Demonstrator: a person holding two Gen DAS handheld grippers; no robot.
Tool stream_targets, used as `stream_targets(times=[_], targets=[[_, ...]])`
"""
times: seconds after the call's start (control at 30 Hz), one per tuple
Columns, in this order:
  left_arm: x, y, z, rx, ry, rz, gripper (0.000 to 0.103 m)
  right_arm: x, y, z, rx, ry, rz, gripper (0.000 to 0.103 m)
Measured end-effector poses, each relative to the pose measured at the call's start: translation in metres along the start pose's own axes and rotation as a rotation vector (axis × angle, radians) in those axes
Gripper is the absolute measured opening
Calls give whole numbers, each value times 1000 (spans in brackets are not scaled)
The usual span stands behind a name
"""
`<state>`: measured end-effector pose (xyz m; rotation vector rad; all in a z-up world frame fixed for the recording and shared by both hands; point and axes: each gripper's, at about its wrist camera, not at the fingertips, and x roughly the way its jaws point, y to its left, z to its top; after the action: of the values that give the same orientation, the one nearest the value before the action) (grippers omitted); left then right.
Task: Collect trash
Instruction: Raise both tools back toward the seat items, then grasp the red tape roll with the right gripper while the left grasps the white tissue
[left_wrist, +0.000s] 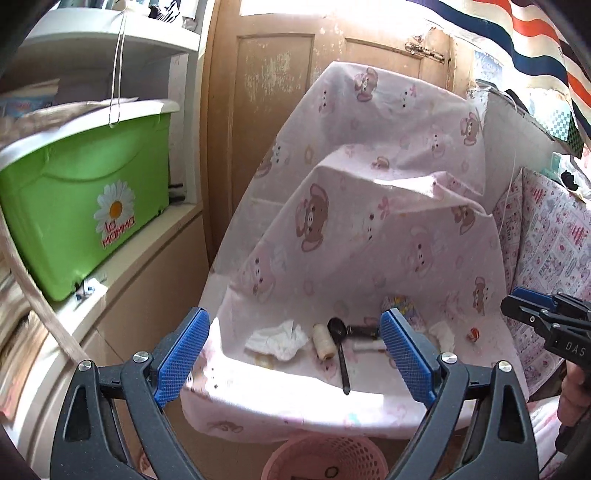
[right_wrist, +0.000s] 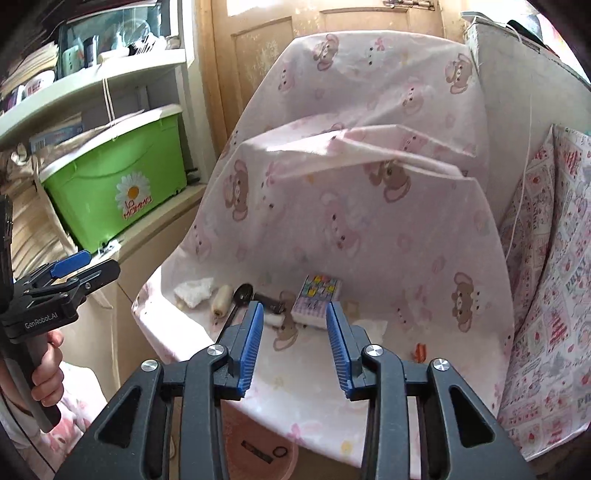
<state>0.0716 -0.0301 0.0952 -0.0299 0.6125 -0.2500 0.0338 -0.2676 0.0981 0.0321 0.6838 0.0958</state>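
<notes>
Left wrist: crumpled white tissue, black plastic spoon

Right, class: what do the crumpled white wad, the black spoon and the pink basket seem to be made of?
Crumpled white wad: soft tissue paper, matte, with irregular creases.
Black spoon: probably plastic; thin, evenly black, slight sheen, though coated metal is possible.
Pink basket: moulded plastic, judging by its regular perforated mesh wall.

Both hand-held tools are built of dark grey plastic with triangular cut-outs in the arms and round silver screws at the pivots. The left gripper carries blue pads with a fine diamond texture; the right gripper has ribbed blue pads. White lettering marks each body, and the handle is a grey bar.
</notes>
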Motion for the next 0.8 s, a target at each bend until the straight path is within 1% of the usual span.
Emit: stream_targets(times=[0.03,0.07,0.13,0.2,0.27,0.33,0.37,0.43,0.47,0.53,0.57,0.63,0.67,0.7,0.77,0.8], targets=[[3,0,10,4,8,-18,93,-2,-9,9,11,-16,-10,57],[7,0,17,7,24,-26,92,-2,-16,14,19,-30,-22,57],[17,4,27,-7,33,-16,90,-1,-32,20,41,-50,-42,58],[28,10,26,-23,47,7,90,8,-54,17,109,-43,-21,61],[40,18,15,-37,66,25,91,24,-81,6,234,3,36,62],[51,27,-1,-45,89,53,91,48,-101,-11,322,76,44,62],[59,30,-9,-45,113,74,92,61,-108,-18,345,114,34,62],[78,32,-20,-35,196,134,92,83,-119,-27,368,187,10,62],[85,33,-23,-36,225,149,92,91,-123,-30,381,210,9,62],[93,36,-25,-60,241,139,92,106,-130,-35,428,256,42,62],[95,38,-25,-70,244,145,92,114,-133,-38,463,281,70,62],[97,41,-27,-85,251,160,92,128,-135,-46,516,334,100,60],[98,44,-28,-101,257,161,92,133,-136,-49,542,351,109,57],[99,46,-29,-118,268,159,92,137,-137,-51,563,362,115,50],[101,50,-29,-146,287,147,92,137,-140,-52,594,357,110,47],[100,52,-29,-156,289,146,92,134,-142,-50,592,340,75,46]])
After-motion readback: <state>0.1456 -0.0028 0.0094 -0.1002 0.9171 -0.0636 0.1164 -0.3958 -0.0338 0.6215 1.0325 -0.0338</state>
